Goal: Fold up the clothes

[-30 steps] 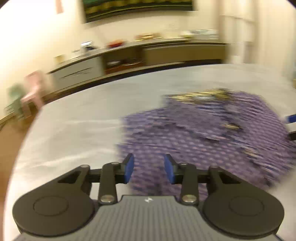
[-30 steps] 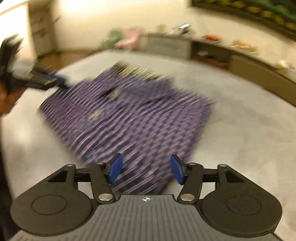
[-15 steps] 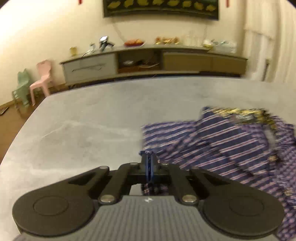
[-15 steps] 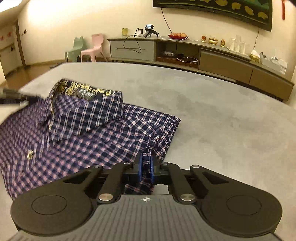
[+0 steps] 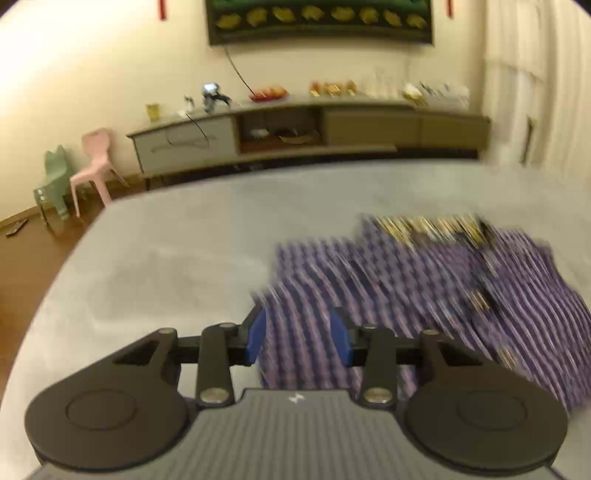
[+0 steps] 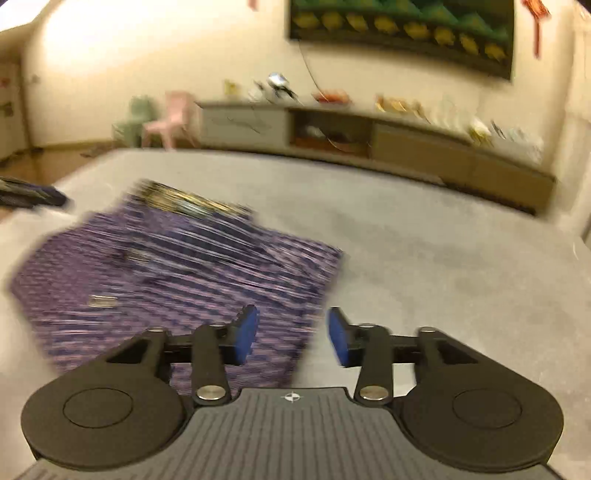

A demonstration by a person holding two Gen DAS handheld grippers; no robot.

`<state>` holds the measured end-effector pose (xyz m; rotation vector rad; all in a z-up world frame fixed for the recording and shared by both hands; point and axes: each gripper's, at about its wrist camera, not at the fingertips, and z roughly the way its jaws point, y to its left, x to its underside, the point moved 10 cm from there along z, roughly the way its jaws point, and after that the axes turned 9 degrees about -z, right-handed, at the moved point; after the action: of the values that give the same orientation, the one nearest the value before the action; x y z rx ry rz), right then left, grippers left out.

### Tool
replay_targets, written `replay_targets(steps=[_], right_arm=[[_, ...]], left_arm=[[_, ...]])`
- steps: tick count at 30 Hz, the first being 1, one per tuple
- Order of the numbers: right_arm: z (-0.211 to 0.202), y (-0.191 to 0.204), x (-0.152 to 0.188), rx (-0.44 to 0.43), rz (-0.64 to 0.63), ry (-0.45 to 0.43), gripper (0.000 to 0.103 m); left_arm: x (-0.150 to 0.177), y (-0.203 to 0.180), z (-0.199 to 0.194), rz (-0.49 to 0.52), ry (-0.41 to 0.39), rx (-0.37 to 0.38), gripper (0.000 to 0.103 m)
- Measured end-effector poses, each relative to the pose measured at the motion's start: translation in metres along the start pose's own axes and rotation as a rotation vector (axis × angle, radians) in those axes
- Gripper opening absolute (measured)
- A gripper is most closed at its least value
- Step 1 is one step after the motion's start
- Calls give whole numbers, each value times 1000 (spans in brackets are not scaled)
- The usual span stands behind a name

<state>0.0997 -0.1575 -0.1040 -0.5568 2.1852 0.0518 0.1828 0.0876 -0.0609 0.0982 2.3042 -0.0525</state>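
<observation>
Releasing noted: left gripper (image 5: 298, 339) and right gripper (image 6: 291, 334), both pinched on the purple-and-navy checked cotton shirt (image 6: 177, 273) half a second ago, now gape above it, leaving it folded on the grey counter (image 6: 443, 258)

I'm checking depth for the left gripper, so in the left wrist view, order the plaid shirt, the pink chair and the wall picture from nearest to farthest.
1. Plaid shirt: just ahead of the open left gripper, on the grey surface.
2. Pink chair: far left, on the floor.
3. Wall picture: top centre, above the sideboard.
</observation>
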Motion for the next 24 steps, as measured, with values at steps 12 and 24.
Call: replay_targets(steps=[12,24], right_arm=[[23,27,17,-3,-33,54,43],[-43,67,15,77,47,-32,91]], left_arm=[[63,-61,12,69,31,13,39],[60,-72,-56,-49,-68,61,99]])
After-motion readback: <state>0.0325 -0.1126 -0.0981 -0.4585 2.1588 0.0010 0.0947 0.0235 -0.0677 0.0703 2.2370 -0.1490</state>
